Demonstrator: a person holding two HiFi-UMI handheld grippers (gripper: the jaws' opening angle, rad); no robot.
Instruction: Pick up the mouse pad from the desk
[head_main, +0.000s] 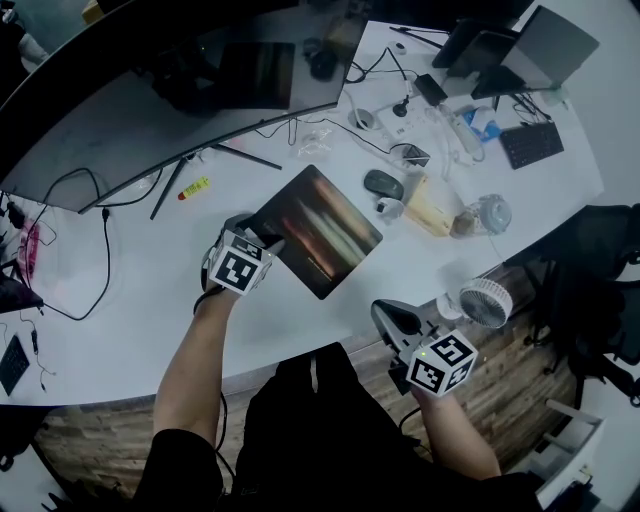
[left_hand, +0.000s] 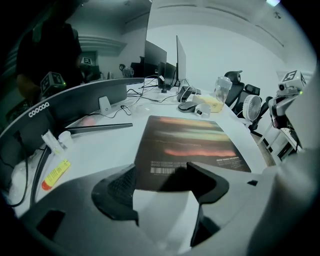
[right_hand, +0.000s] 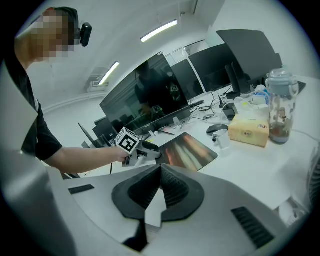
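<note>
The mouse pad (head_main: 318, 230) is a dark rectangle with blurred orange and green streaks, lying flat on the white desk (head_main: 130, 280). My left gripper (head_main: 264, 240) stands open at its near left corner. In the left gripper view the pad's (left_hand: 190, 142) near edge lies between the spread jaws of that gripper (left_hand: 160, 172), and the pads do not press on it. My right gripper (head_main: 388, 316) hangs off the desk's front edge, away from the pad. Its jaws (right_hand: 160, 169) meet at the tips with nothing in them. The right gripper view shows the pad (right_hand: 189, 150) and the left gripper (right_hand: 146, 150) beyond.
Behind the pad lie a grey mouse (head_main: 383, 184), a tan tissue box (head_main: 430, 205) and a clear bottle (head_main: 482, 215). A small white fan (head_main: 487, 303) stands at the desk's front edge. A curved monitor (head_main: 150, 100) on a thin-legged stand fills the back left, with a yellow marker (head_main: 194, 188) near it.
</note>
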